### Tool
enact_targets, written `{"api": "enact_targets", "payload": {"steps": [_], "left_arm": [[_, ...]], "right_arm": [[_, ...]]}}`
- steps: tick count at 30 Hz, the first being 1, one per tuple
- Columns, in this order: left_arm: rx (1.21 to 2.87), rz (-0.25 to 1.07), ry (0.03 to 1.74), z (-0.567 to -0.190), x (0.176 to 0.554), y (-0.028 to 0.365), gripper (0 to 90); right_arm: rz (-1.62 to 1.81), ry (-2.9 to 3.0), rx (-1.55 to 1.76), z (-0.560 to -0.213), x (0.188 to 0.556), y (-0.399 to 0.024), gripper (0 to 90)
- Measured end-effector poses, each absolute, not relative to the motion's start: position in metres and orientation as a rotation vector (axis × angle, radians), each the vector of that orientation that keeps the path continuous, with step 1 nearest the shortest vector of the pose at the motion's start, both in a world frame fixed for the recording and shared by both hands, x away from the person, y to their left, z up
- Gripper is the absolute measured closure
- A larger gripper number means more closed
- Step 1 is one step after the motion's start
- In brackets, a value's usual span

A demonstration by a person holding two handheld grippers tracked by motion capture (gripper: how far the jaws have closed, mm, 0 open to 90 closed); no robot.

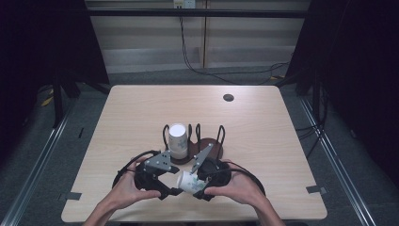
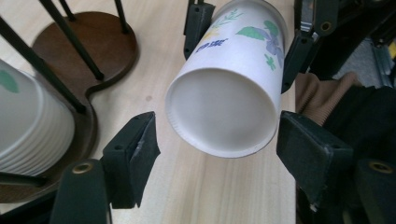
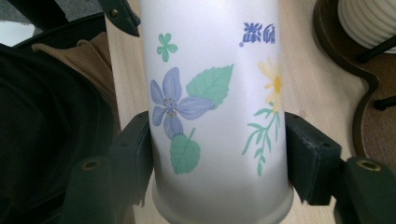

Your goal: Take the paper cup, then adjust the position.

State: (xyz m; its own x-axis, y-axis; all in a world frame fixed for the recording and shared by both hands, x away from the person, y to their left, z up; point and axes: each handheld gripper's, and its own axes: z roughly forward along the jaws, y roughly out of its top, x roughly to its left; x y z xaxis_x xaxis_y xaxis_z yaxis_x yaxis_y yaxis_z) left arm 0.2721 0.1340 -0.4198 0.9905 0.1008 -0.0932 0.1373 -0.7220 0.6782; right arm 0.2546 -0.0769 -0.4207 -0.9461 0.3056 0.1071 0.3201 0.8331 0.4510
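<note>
Low centre of the high view: a white paper cup printed with flowers and leaves (image 1: 189,181) lies on its side between the two hand-held grippers, above the near edge of the pale wooden table (image 1: 263,127).

The right gripper (image 1: 201,187) has its two black jaws clamped on the cup's wall. In the right gripper view the pads press both sides of the cup (image 3: 215,116), near its rim end at the bottom of the frame; a purple flower, green leaves and a yellow daisy face the camera.

The left gripper (image 1: 172,191) faces the cup's closed base. In the left gripper view the base (image 2: 223,112) sits centre frame between the jaws, which stand part-closed. The right-hand pad (image 2: 303,144) is at or just beside the base edge; the left-hand pad (image 2: 140,149) stands apart from it. No grip from this gripper.

Just beyond the grippers, at mid-frame of the high view, stands a dark brown wooden cup holder with black wire uprights (image 1: 214,147). Its left compartment contains a stack of white paper cups (image 1: 178,140); the ribbed rims of that stack (image 2: 32,130) appear at the left edge of the left gripper view. The right compartment holds nothing visible.
</note>
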Motion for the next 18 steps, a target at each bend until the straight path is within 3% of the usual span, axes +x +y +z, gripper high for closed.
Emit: {"api": "enact_targets", "payload": {"steps": [7, 18], "left_arm": [[2.39, -0.099, 0.172, -0.4225, 0.2735, 0.1336, 27.0], [2.419, -0.129, 0.126, -0.423, 0.2719, 0.1309, 34.1]], "right_arm": [[-0.73, -2.978, -0.51, -0.4229, 0.2552, -0.0741, 32.9], [-0.717, -2.992, -0.456, -0.4253, 0.2532, -0.0667, 32.8]]}}
